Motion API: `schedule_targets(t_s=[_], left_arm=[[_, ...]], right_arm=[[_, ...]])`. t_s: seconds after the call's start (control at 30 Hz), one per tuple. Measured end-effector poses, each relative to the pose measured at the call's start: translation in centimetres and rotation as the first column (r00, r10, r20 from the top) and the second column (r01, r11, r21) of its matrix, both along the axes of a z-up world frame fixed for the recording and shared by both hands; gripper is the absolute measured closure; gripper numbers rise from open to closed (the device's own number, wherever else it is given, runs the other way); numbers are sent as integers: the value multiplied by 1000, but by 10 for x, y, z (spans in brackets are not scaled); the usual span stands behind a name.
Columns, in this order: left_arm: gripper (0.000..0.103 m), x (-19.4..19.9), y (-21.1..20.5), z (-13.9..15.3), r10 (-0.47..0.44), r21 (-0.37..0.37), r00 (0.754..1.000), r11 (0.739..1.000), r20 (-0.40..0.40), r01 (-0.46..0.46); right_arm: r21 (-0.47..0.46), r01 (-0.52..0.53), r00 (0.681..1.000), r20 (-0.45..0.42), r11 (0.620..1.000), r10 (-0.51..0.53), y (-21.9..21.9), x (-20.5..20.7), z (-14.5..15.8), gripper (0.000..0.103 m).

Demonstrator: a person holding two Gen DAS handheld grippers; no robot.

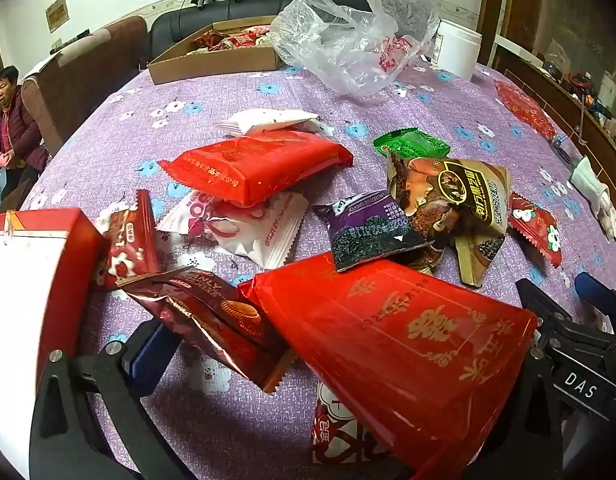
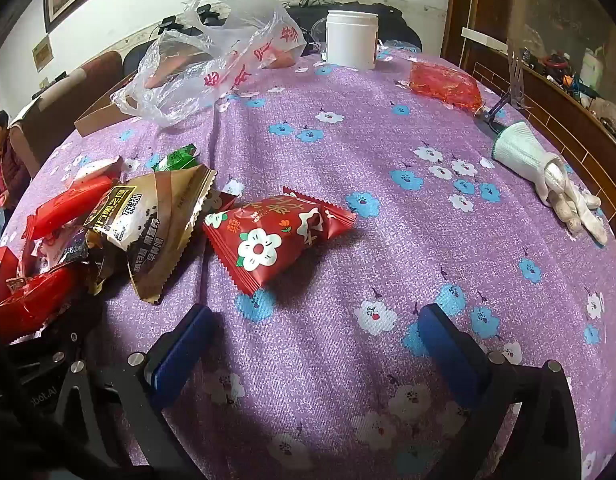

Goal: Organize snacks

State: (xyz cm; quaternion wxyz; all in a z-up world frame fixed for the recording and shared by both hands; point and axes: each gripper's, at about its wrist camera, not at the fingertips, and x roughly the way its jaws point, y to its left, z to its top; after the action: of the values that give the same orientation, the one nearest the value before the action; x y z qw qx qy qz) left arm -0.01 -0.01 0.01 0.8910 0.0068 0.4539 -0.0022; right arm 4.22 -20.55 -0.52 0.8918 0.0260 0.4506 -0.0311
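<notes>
Right hand-held gripper (image 2: 311,344) is held w/ blue pads wide apart, nothing between them, above the counter (image 2: 387,240) w/ its purple floral cloth. Just ahead a red flower-print snack packet (image 2: 276,236) is seen lying alone. Left hand-held gripper (image 1: 335,360) is also spread wide; a large red packet (image 1: 395,344) lies between its fingers, grip not clear. Further out, mixed snack packets (image 1: 252,168) are scattered; beyond them a cardboard box (image 1: 216,60), plastic bag (image 1: 347,36) & white tub (image 2: 351,38) are seen.
</notes>
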Motion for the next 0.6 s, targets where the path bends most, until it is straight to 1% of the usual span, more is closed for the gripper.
schedule_targets(t_s=[0.6], left_arm=[[0, 0, 0, 0, 0, -3, 1000, 1000, -3, 0]], right_arm=[[1, 0, 1000, -8, 1000, 0, 0, 0, 0, 0]])
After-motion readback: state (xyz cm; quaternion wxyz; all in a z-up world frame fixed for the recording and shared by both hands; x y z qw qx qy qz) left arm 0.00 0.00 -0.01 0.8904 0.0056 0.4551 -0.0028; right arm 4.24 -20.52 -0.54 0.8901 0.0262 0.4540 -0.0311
